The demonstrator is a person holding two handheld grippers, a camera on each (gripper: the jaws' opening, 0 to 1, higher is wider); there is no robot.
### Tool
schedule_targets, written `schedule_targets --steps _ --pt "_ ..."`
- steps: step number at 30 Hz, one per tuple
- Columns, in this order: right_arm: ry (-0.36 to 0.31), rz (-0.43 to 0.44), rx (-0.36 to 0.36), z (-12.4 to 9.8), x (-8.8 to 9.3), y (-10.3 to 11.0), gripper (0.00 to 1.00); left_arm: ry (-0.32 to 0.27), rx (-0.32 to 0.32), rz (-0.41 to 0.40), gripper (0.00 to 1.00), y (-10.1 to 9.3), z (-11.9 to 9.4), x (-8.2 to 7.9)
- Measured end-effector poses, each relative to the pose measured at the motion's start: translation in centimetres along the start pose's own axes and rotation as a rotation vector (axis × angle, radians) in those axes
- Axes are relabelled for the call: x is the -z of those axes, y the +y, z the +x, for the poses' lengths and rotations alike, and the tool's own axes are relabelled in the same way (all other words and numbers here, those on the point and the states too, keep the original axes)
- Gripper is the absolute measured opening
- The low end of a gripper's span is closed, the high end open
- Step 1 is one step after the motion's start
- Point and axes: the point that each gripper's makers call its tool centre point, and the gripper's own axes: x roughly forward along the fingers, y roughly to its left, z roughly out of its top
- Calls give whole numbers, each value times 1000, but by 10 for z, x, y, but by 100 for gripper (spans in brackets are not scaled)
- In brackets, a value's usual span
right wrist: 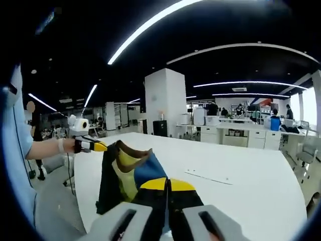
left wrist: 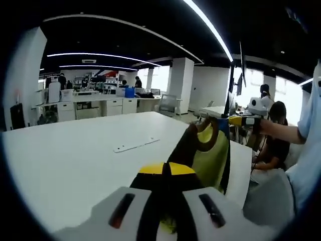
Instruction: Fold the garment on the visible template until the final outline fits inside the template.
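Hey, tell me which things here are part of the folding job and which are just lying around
Part of the job:
garment, held up between both grippers
left gripper
right gripper
white table

Lying about:
flat white strip on the table
blue bin on the far desks
office chair

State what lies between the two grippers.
The multicoloured fabric garment hangs stretched between them: the right gripper clamps one end, the left gripper the other, seen in the right gripper view above the white table.
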Motion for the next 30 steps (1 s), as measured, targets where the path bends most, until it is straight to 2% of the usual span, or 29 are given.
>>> schedule_targets --steps 1,3,4,8,10,14,18,20,21,23,24,27,28,30 --pt "-16 -10 0 1 -9 -2 0 0 -2 31 0 2 1 -4" --pt "-35 -31 0 2 -22 -3 0 -18 2 35 0 5 4 -16" --pt "-43 -39 -1 2 -26 -3 0 -35 6 39 0 4 6 -26" --pt "-57 -67 2 8 -41 -10 0 -55 9 48 0 15 15 -46" --pt "-56 -84 1 12 -46 -14 0 -63 15 60 0 20 22 -57" --pt "-36 -90 -1 23 -45 -27 0 -74 32 31 0 32 35 -63" --pt "11 -67 -6 43 -28 -45 0 -35 20 5 0 52 60 -51" --pt "43 -63 -2 58 -17 -63 0 -9 20 -3 0 62 74 -42" --pt "74 -64 -6 64 -7 -68 0 20 15 -38 0 69 82 -33" --pt "121 -52 -5 77 11 -80 0 41 19 -34 0 77 94 -23" --pt "136 -48 -7 83 18 -84 0 74 11 -48 0 85 102 -12" --pt "193 -35 -22 105 48 -103 0 142 -13 -19 0 105 122 11" --pt "197 -35 -22 108 51 -105 0 140 -11 -23 0 108 128 13" --pt "231 0 -14 121 69 -120 0 163 -20 -22 0 120 143 25"
